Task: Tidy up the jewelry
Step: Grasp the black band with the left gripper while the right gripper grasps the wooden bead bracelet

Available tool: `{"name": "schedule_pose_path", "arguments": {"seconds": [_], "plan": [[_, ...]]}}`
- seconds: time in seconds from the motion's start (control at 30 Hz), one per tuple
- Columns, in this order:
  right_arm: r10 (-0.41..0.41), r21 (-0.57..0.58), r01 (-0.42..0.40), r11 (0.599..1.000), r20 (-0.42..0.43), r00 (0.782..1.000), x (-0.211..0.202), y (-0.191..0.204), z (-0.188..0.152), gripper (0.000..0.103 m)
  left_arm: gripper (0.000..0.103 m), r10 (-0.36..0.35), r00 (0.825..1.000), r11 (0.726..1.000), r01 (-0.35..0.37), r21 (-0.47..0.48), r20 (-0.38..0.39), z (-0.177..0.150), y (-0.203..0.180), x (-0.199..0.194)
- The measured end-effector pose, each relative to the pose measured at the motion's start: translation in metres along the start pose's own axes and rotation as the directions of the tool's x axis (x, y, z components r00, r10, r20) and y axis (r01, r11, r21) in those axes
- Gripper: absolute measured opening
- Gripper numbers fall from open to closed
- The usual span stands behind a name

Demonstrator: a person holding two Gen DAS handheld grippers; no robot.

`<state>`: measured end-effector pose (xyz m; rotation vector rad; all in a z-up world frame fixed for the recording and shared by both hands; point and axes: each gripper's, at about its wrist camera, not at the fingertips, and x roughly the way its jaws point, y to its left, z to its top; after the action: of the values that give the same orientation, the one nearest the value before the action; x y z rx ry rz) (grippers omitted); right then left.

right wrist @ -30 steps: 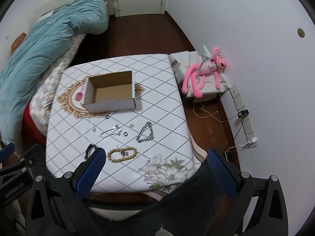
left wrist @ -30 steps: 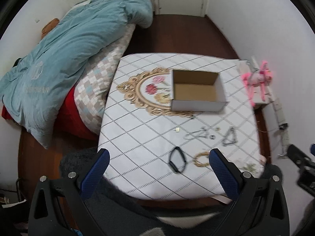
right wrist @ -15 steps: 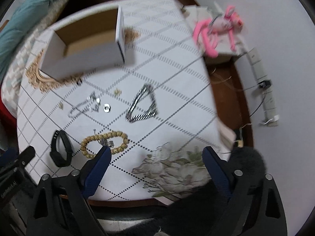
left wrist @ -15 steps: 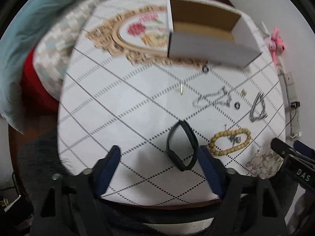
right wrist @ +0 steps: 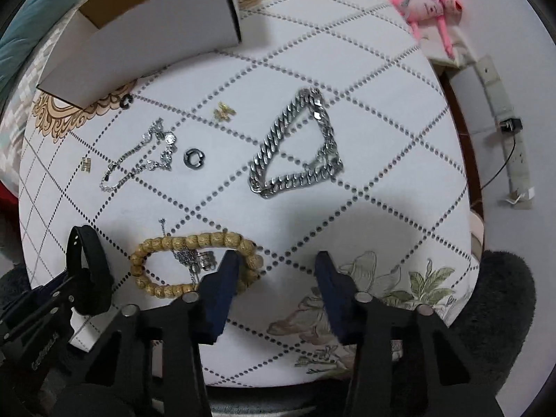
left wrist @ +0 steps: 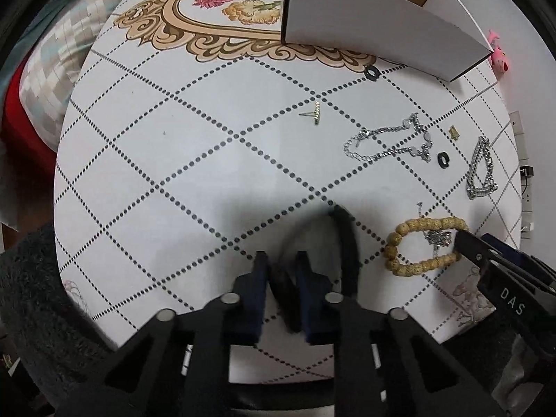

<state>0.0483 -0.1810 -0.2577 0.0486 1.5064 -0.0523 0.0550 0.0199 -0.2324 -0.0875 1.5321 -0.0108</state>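
Note:
My left gripper (left wrist: 280,260) is shut on a black band (left wrist: 344,239) at the table's near edge; the band also shows in the right wrist view (right wrist: 87,267). My right gripper (right wrist: 276,260) is open, its left finger (right wrist: 226,271) touching the wooden bead bracelet (right wrist: 194,243), also seen in the left wrist view (left wrist: 417,243). A thick silver chain (right wrist: 295,149), a thin silver chain (right wrist: 142,160), a dark ring (right wrist: 195,158) and small gold pieces (right wrist: 225,110) lie on the cloth. The open white cardboard box (left wrist: 365,24) stands at the far side.
A white quilted tablecloth (left wrist: 173,160) with a floral medallion covers the table. A pink plush toy (right wrist: 431,3) and a power strip (right wrist: 500,111) lie to the right on the floor. Bedding (left wrist: 52,69) is at the left.
Both grippers have dropped close to the table. The left gripper has closed on the black band. The right gripper has narrowed and reached the bead bracelet.

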Motion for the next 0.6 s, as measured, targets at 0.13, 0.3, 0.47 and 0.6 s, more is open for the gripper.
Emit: {"name": "schedule_pose_path", "arguments": {"seconds": [0.13, 0.3, 0.47, 0.6], "plan": [[-0.007, -0.005, 0.007, 1.000, 0.034, 0.999, 0.000, 0.004, -0.006, 0.031, 0.009, 0.005, 1.000, 1.000, -0.006, 0.020, 0.022, -0.002, 0.002, 0.007], [-0.007, -0.011, 0.007, 1.000, 0.043, 0.999, 0.001, 0.005, -0.005, 0.010, 0.009, 0.013, 1.000, 1.000, -0.014, 0.027, 0.028, 0.004, 0.001, 0.011], [-0.001, -0.011, 0.002, 1.000, 0.040, 0.999, -0.003, 0.004, -0.007, 0.010, 0.009, 0.029, 0.999, 0.999, -0.031, 0.040, 0.038, 0.006, -0.013, 0.007], [-0.002, -0.018, 0.003, 1.000, 0.040, 0.999, -0.004, 0.005, -0.008, 0.010, 0.009, 0.031, 0.998, 0.999, -0.034, 0.042, 0.049, 0.003, -0.020, 0.009]]}}
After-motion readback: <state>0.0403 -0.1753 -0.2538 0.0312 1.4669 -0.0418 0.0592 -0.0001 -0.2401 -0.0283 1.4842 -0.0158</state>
